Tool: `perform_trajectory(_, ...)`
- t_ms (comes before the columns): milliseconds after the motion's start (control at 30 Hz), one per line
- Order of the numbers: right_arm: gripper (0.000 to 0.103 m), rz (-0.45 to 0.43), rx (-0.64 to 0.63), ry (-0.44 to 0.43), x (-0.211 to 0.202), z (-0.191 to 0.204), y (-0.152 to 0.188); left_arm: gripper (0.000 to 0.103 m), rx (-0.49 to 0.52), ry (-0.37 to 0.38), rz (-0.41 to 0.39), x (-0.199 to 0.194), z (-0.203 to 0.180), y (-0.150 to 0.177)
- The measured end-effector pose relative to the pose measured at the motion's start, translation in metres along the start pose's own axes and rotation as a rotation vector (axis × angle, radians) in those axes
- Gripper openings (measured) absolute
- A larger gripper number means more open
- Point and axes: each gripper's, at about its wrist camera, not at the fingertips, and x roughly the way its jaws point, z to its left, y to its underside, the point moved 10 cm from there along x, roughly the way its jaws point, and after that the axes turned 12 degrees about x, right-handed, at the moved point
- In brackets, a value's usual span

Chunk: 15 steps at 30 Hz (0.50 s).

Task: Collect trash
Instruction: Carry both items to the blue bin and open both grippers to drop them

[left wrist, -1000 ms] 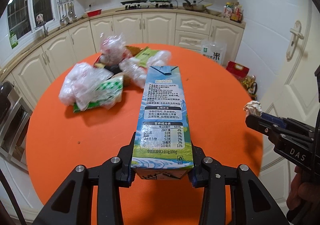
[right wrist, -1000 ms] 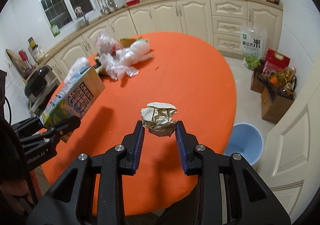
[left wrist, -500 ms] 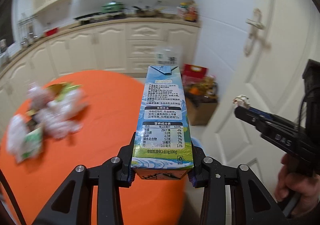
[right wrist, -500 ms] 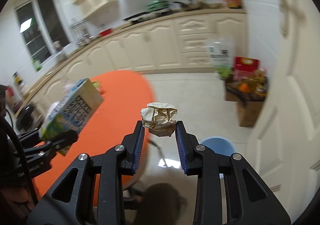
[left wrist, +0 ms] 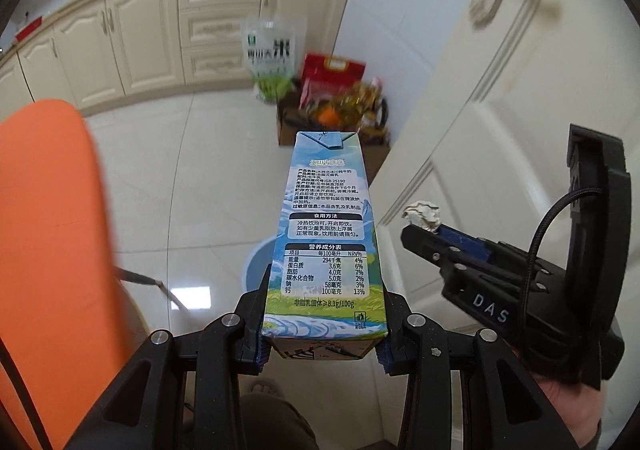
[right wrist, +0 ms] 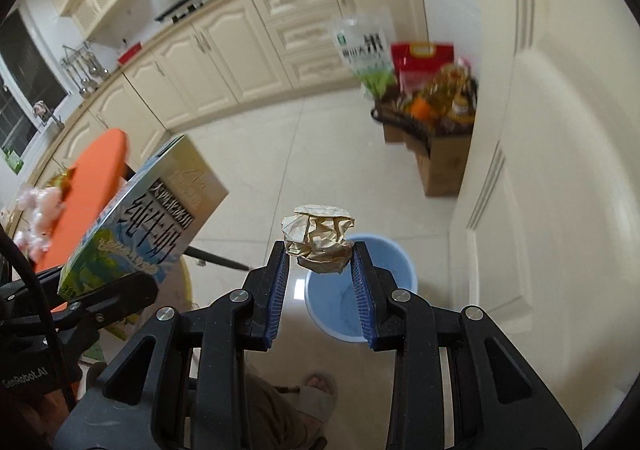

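My left gripper is shut on a blue milk carton, held lengthwise above the floor. The carton also shows in the right wrist view, at the left. My right gripper is shut on a crumpled paper ball. That paper ball also shows in the left wrist view, at the right gripper's tip. A light blue bin stands on the floor below and just beyond the paper ball. In the left wrist view the bin is mostly hidden behind the carton.
The orange round table is at the left, with plastic wrappers on it. A white door fills the right. Cardboard boxes with groceries and a rice bag stand by the cream cabinets. My sandalled foot is below.
Both grippers have swung right, away from the table, and now hang over the tiled floor near the blue bin. Each still holds its item.
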Motion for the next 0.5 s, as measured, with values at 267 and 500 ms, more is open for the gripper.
perform_trajectory(267, 0.03, 0.127, 0.051, 0.005, 0.092, -0.038, -0.003, 0.038, -0.008, -0.007, 0.202, 0.12, 0.011, -0.035)
perform_trajectory(500, 0.057, 0.181, 0.133, 0.039, 0.131, -0.074, 0.004, 0.073, -0.005, -0.083, 0.262, 0.167, 0.025, -0.06)
